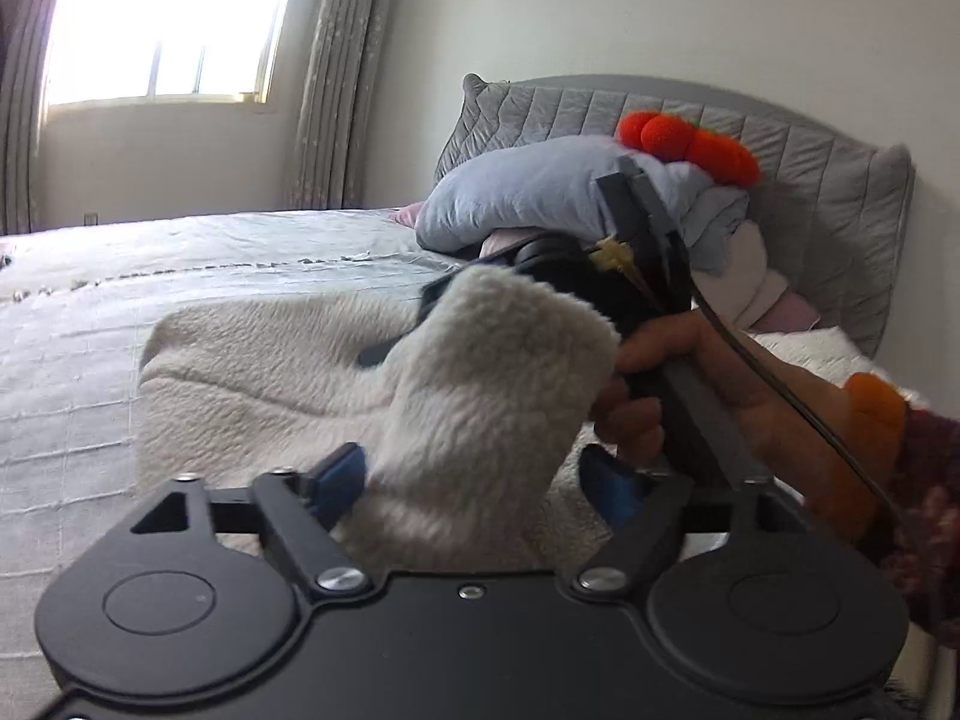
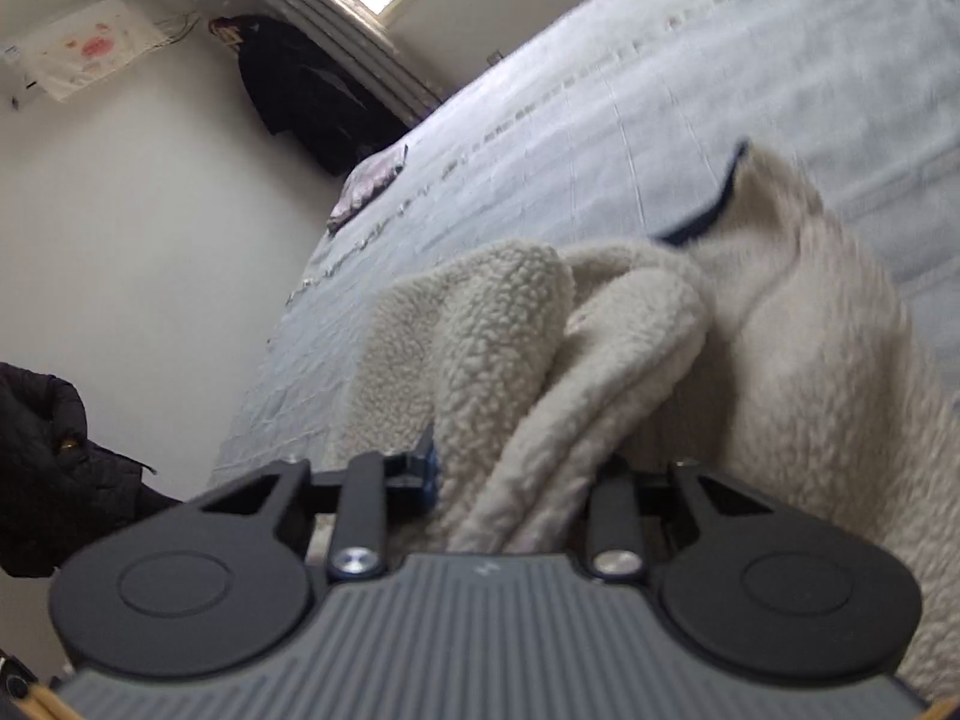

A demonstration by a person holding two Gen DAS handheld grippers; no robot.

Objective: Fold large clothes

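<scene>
1. The left gripper point(image 1: 474, 480) points forward across the bed, level with the mattress, its blue-padded fingers point(image 1: 336, 480) set on either side of a thick bunch of the cream fleece garment point(image 1: 288, 384) and clamped on it; the fleece stands up in a lump between the jaws.
2. The rest of the fleece garment lies spread on the grey bedspread point(image 1: 120, 300), reaching from the left gripper toward the middle of the bed, a dark trim edge showing near its raised fold.
3. Right of that lump, the person's right hand point(image 1: 690, 384) wraps the handle of the right gripper, knuckles toward the left camera, a cable running back over the wrist.
4. In the right wrist view the right gripper point(image 2: 516, 480) is rolled, so the bed slants across the frame; its jaws close on stacked folds of the same fleece garment point(image 2: 600, 336), which bulges up and over the right-hand finger.
5. Behind the hand, a blue pillow point(image 1: 528, 192) leans on the grey quilted headboard point(image 1: 810, 180).
</scene>
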